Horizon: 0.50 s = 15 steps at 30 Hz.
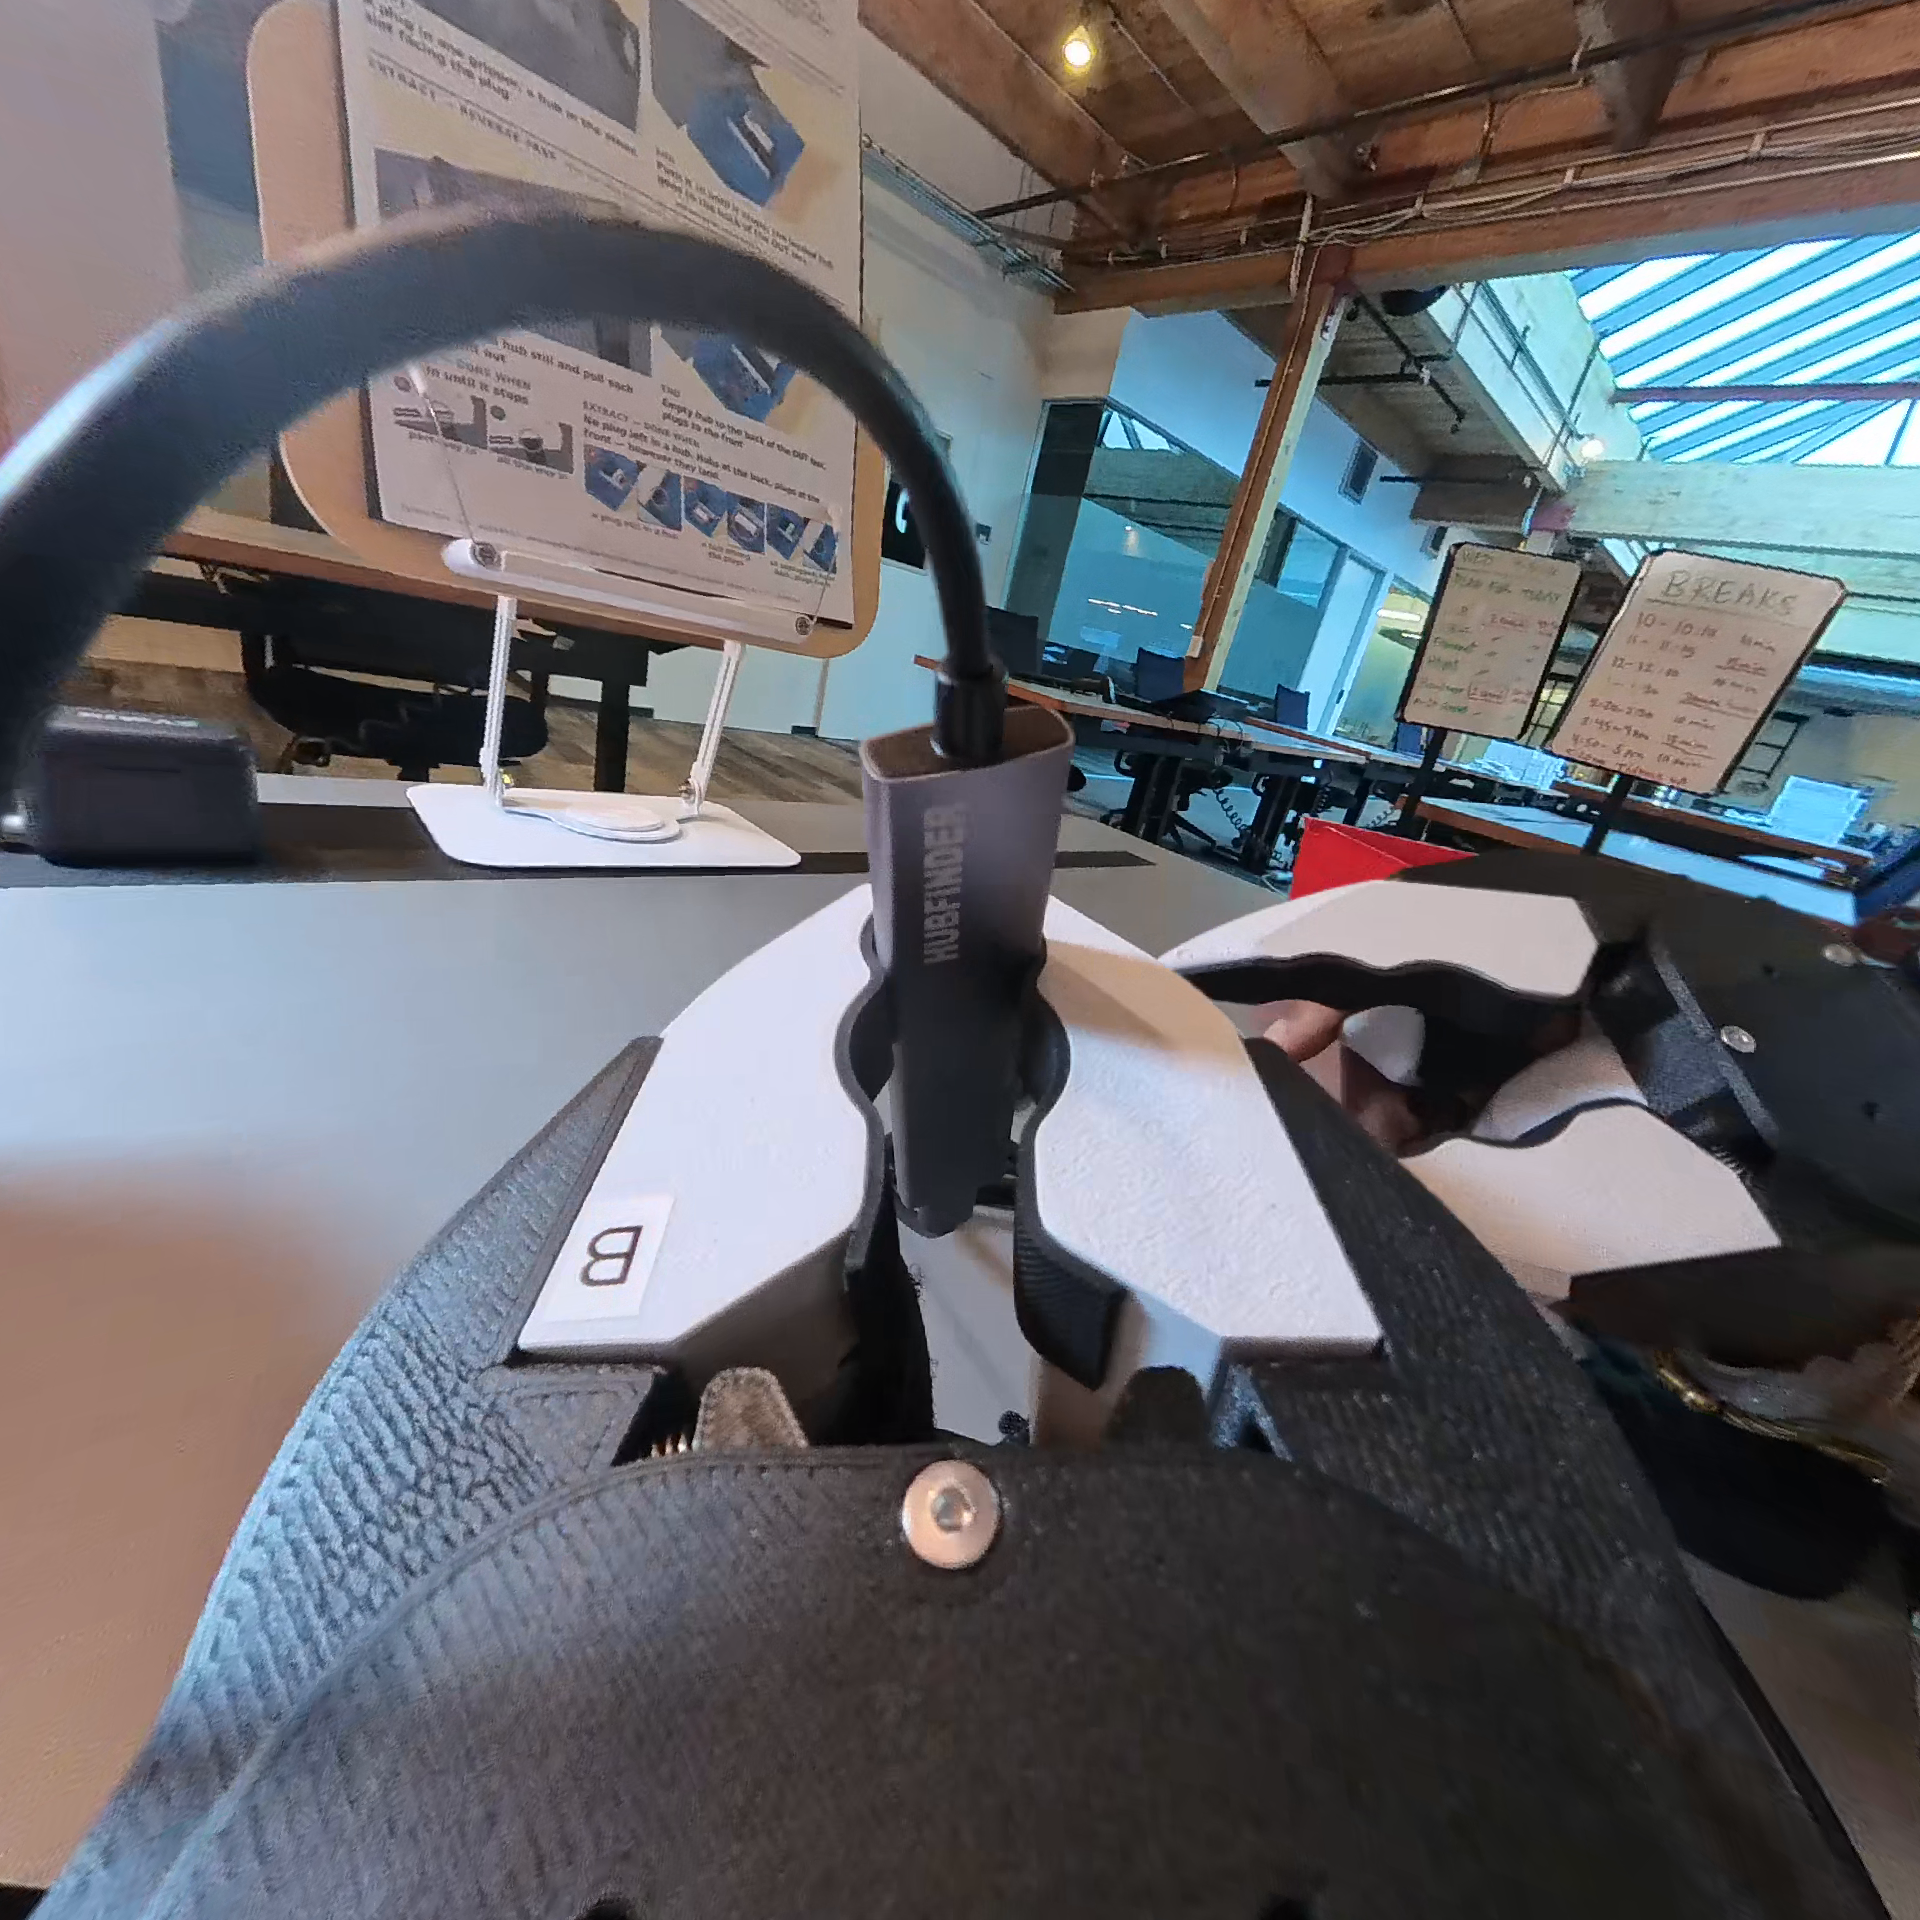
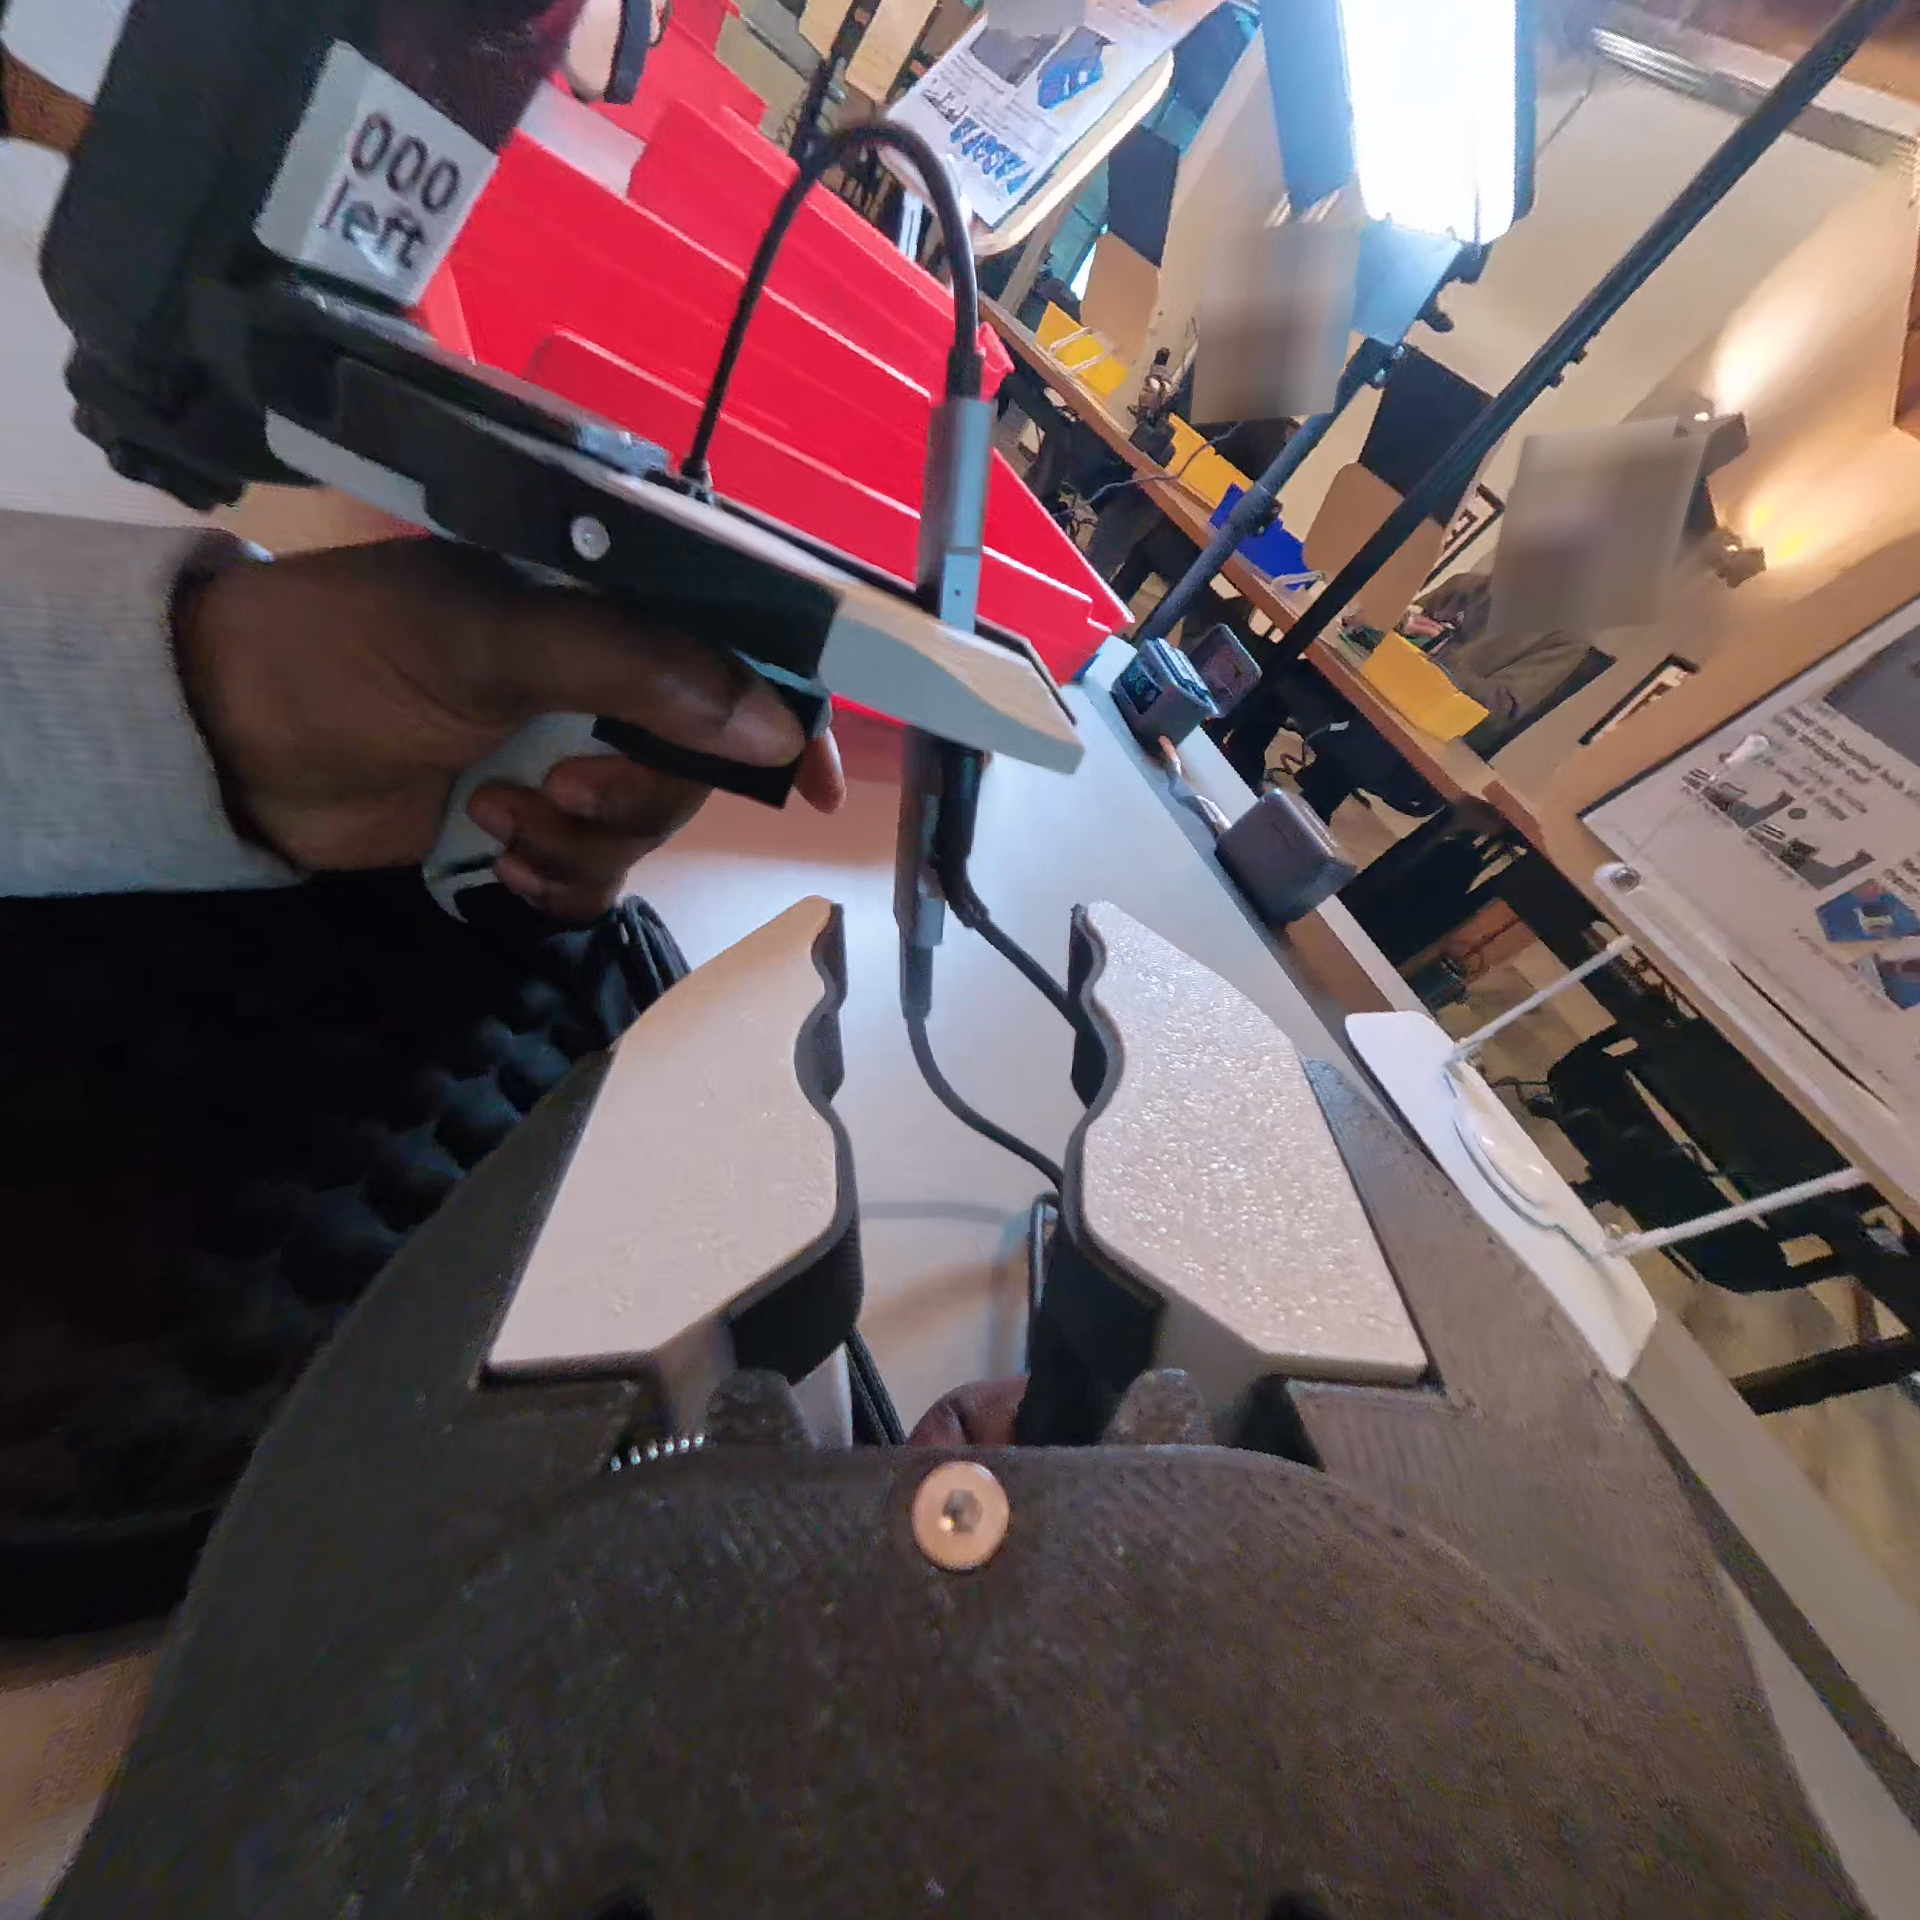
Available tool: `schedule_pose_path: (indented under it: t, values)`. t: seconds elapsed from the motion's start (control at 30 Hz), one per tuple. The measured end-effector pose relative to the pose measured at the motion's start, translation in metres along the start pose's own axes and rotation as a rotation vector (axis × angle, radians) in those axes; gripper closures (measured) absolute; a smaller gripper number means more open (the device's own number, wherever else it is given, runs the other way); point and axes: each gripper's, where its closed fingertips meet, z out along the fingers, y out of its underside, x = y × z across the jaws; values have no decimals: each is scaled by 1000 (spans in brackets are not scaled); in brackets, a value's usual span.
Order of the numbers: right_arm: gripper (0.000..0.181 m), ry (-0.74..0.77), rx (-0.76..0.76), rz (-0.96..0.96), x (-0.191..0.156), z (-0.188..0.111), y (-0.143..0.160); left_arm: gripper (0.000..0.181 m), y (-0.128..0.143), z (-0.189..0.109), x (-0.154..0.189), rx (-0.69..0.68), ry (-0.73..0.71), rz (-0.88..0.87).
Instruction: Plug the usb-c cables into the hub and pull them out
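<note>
While my left claw [image 1: 951,1049] clamps the grey USB-C hub [image 1: 961,935] upright, plugs [image 2: 920,961] seated below, my right claw [image 2: 961,1049] gapes empty, extraction pending.

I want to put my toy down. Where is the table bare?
Bare: the grey table left of the left hand-held gripper, in front of the white stand. Crowded: around the hub, where cables dangle.

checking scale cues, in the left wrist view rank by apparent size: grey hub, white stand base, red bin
1. grey hub, though it is held close to the camera, which inflates it
2. white stand base
3. red bin, only a corner visible
</note>
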Motion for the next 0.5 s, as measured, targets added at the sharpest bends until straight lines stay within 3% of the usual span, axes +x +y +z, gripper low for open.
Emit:
schedule_pose_path:
  t: [0.17, 0.27, 0.5]
  values:
    - [148, -49, -22, 10, -1, 19, -6, 162, 2, 1, 7, -13, 44, 2]
    - [170, -78, -49, -6, -4, 31, -4, 161, 4, 2, 13, -20, 83, -8]
    - [173, -98, -25, 76, -5, 24, -6, 161, 4, 1, 18, -25, 128, 6]
